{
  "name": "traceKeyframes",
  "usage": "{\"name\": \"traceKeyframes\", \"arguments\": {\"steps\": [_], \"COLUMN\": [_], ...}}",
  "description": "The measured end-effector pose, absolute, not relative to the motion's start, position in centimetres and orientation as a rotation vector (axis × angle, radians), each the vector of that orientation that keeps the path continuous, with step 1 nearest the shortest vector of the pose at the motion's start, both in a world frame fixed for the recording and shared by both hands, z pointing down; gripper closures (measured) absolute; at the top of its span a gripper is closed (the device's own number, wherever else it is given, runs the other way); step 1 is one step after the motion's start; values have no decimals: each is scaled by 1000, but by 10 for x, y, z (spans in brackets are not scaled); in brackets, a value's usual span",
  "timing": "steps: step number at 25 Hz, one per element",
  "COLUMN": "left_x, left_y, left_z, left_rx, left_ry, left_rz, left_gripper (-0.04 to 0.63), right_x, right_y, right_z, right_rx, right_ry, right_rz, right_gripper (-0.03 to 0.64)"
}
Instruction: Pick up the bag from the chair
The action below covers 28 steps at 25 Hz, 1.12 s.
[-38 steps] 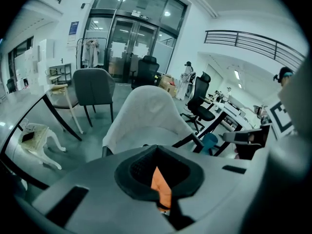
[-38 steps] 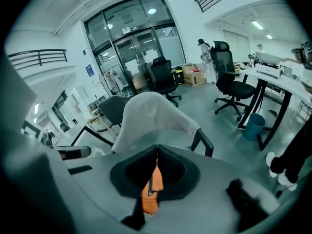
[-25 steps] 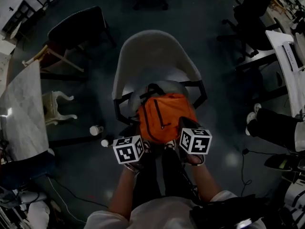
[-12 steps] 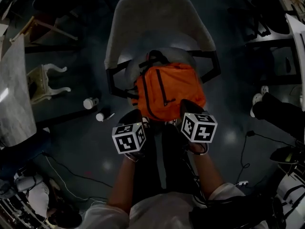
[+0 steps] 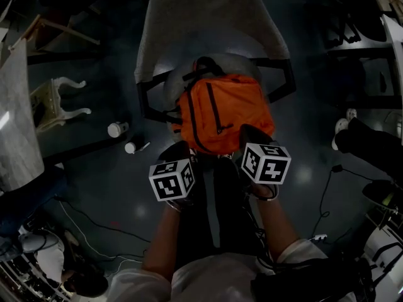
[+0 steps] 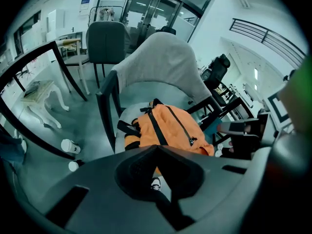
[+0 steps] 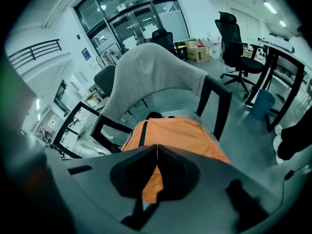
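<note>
On the seat of the grey chair (image 5: 208, 24) ahead of me lies the orange bag (image 5: 220, 109), its black straps toward the backrest and its near edge at the front of the seat; my left gripper (image 6: 157, 146) hovers just short of that edge, jaws pressed together with nothing between them; my right gripper (image 7: 157, 146) is likewise closed tip to tip, low over the bag's near corner, though I can't quite tell whether it touches the fabric; two cups (image 5: 116, 129) stand on the floor left of the chair.
</note>
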<state>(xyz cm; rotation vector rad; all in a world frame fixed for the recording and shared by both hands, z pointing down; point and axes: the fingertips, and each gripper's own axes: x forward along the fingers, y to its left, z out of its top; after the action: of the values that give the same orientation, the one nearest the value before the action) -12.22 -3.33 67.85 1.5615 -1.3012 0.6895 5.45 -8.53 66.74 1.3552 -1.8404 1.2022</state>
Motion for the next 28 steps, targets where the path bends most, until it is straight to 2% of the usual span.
{"name": "traceKeyframes", "arguments": {"steps": [8, 10, 14, 17, 21, 28], "left_x": [-117, -114, -106, -97, -88, -85], "left_y": [-32, -32, -29, -25, -20, -19], "left_z": [681, 682, 686, 692, 696, 707], "left_rx": [1561, 1562, 1556, 1534, 1509, 1396], "left_ry": [-1292, -1286, -1254, -1207, -1180, -1207], "left_rz": [660, 654, 626, 596, 566, 477], "left_gripper": [566, 485, 411, 306, 279, 276], "right_x": [57, 58, 61, 62, 64, 70], "right_y": [-82, -82, -82, -81, -79, -76], "right_z": [670, 671, 672, 673, 673, 677], "right_rx": [1362, 1362, 1369, 1370, 1370, 1364], "right_ry": [-1827, -1824, -1819, -1818, -1817, -1808], "right_rz": [1203, 1204, 1200, 1199, 1200, 1200], "right_gripper": [584, 584, 584, 584, 584, 584]}}
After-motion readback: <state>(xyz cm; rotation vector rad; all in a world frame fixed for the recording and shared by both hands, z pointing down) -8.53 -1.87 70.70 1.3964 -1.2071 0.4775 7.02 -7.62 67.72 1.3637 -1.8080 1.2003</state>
